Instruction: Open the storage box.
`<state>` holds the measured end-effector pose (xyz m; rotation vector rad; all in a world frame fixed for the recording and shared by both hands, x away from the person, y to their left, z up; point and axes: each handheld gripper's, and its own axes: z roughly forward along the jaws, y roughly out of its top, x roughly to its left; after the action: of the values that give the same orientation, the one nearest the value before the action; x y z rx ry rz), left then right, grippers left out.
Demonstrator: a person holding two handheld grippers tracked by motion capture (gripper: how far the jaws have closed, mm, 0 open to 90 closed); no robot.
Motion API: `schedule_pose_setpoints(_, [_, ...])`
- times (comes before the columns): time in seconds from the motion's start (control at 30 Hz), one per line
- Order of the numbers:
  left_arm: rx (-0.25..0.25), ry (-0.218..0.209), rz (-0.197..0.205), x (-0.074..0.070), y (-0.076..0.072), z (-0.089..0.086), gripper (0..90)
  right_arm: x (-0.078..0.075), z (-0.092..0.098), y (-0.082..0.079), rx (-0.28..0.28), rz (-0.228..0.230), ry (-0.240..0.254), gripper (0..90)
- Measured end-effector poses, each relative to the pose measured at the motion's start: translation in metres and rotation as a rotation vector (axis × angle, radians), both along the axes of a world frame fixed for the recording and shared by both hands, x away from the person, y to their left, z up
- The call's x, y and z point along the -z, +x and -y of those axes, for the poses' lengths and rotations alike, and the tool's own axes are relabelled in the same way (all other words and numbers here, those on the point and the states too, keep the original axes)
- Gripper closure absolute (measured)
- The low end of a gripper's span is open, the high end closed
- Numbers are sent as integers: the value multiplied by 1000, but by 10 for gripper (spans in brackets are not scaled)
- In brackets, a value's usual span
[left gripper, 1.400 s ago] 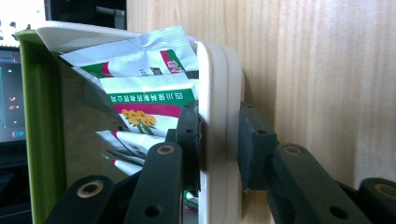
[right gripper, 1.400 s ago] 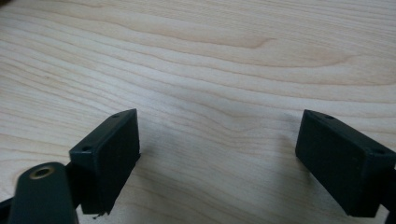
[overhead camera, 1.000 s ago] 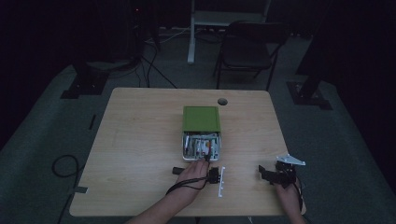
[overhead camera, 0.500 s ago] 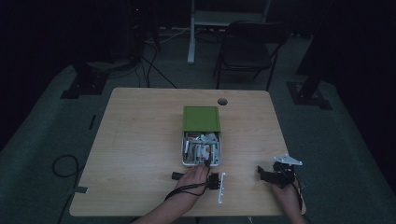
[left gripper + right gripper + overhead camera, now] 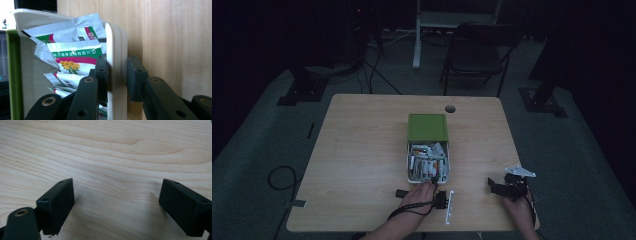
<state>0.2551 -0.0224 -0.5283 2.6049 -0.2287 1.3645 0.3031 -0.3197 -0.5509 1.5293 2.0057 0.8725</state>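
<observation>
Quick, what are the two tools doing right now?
Left tool: shut on the white box wall, packets inside.
Right tool: open, holding nothing, over bare table.

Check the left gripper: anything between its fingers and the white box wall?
Nothing visible. The left gripper has its fingers straddling the wall of the white box, one inside against the sachets, one outside, pads on the wall. The right gripper is open over bare table.
</observation>
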Motion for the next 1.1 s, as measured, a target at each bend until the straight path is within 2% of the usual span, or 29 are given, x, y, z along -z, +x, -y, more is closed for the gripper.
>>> schedule_pose_setpoints(0.77, [12, 35, 11, 0, -20, -3, 740, 0, 0, 0, 0, 0, 0, 124])
schedule_pose_setpoints(1.1, [8, 20, -1, -1, -21, -1, 740, 0, 0, 0, 0, 0, 0, 125])
